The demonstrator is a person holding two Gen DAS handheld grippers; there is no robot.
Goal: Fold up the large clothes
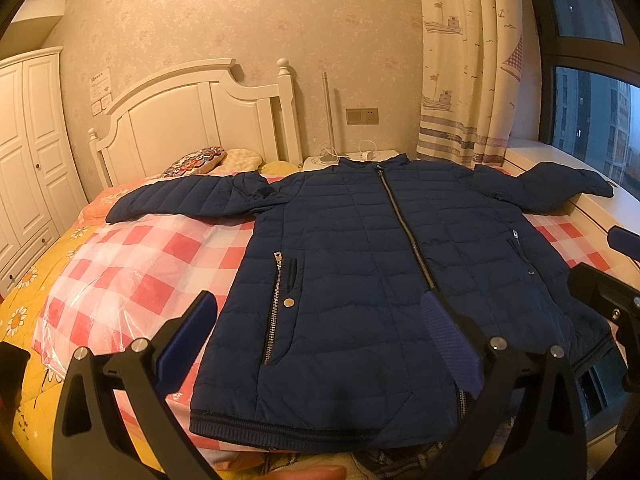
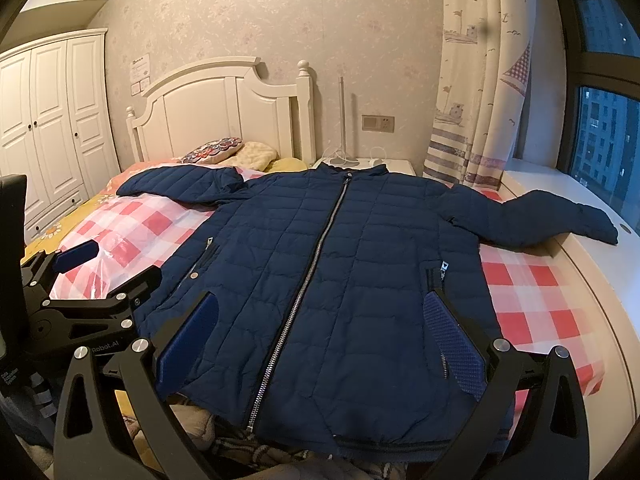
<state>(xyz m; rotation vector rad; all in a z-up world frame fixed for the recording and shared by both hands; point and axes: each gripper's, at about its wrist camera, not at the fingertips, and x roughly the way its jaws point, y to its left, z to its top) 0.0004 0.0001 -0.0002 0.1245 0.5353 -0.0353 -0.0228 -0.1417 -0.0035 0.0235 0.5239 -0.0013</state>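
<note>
Both grippers released, hovering over hem: left gripper point(image 1: 320, 344), right gripper point(image 2: 320, 344). Navy jacket point(image 1: 384, 264) flat on bed point(image 1: 132, 264), zipped, sleeves spread.

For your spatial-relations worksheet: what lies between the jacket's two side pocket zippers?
In the left wrist view, quilted navy jacket front lies between the left pocket zipper and right pocket zipper, with the main zipper running down the middle.

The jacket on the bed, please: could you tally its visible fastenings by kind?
Jacket fastenings:
Front zip: 1
Pocket zips: 2
Snap buttons: 2
Total: 5
</note>
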